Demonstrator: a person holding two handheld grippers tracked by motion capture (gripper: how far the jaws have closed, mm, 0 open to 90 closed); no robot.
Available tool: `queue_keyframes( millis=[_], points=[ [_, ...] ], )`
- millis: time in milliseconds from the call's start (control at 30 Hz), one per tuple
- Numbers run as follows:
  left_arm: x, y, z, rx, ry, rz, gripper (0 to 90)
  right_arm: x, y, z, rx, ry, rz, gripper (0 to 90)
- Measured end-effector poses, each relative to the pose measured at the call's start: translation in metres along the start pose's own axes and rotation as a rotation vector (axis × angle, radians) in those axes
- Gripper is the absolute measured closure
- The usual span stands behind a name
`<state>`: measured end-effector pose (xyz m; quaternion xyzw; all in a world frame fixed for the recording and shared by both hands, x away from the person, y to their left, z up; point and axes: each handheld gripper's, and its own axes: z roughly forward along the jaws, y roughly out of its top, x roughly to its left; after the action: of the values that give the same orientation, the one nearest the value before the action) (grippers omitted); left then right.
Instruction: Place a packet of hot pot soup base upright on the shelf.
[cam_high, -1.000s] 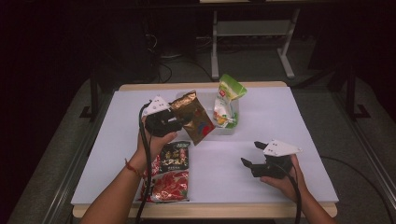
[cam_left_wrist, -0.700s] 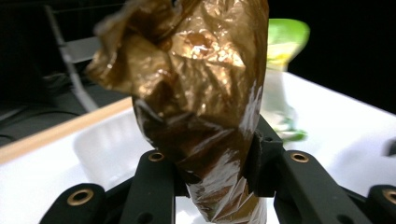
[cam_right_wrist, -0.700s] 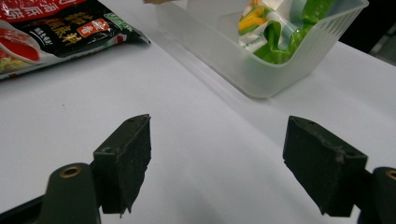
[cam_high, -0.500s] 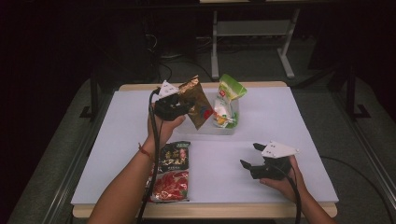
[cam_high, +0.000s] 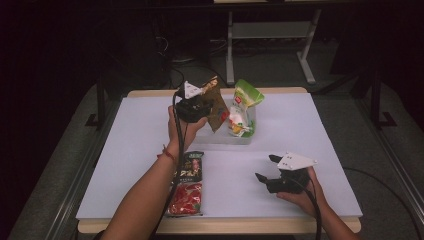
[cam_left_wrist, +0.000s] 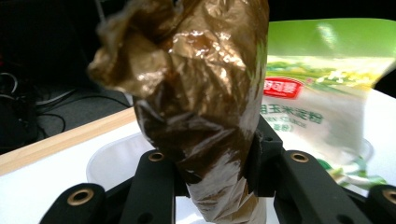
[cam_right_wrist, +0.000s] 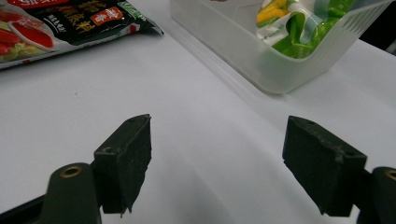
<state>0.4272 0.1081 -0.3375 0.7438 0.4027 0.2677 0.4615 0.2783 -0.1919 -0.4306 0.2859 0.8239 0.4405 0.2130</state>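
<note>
Carrying gold foil packet (cam_left_wrist: 196, 107), clamped in left gripper (cam_high: 200, 102), over clear bin (cam_high: 222, 136) at table's far middle; next, lowering beside green pouch (cam_high: 242, 107), then releasing. Right gripper (cam_right_wrist: 219, 163) idling wide open, near right.

Left gripper (cam_high: 207, 102) clamped, right gripper (cam_high: 264, 168) agape.

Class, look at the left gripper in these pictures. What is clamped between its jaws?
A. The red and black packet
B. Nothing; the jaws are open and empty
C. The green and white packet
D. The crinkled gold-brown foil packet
D: in the left gripper view the left gripper has its black jaws pressed on the gold-brown foil packet, held above the clear plastic bin, where the green and white packet already stands.
</note>
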Motion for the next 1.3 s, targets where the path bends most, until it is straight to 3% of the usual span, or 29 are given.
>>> queue_keyframes(
  millis=[67,133,233,400,633,767,833,1300],
  points=[
    [-0.002,0.0,0.004,0.009,0.014,-0.002,67.5,0.0,0.0,0.0,0.002,0.001,0.0,23.0],
    [-0.005,-0.001,0.008,0.018,0.05,0.026,67.5,0.0,0.0,0.001,0.003,0.004,-0.001,23.0],
    [-0.007,-0.001,0.012,0.021,0.07,0.019,67.5,0.001,0.0,0.001,0.006,0.007,0.0,23.0],
    [-0.006,-0.003,0.013,0.033,0.077,0.001,67.6,0.001,-0.001,0.0,0.011,0.01,-0.002,23.0],
    [-0.014,-0.007,0.016,0.049,0.105,0.046,67.6,0.001,0.0,0.001,0.014,0.016,-0.005,23.0],
    [-0.02,-0.015,0.022,0.066,0.08,0.054,67.6,0.003,0.0,0.002,0.016,0.021,-0.01,22.9],
    [-0.021,-0.018,0.024,0.065,0.06,0.037,67.6,0.003,0.0,0.003,0.02,0.021,-0.01,23.0],
    [-0.026,-0.032,0.031,0.081,0.01,0.036,67.2,0.004,0.0,0.005,0.033,0.031,-0.014,23.0]
  ],
)
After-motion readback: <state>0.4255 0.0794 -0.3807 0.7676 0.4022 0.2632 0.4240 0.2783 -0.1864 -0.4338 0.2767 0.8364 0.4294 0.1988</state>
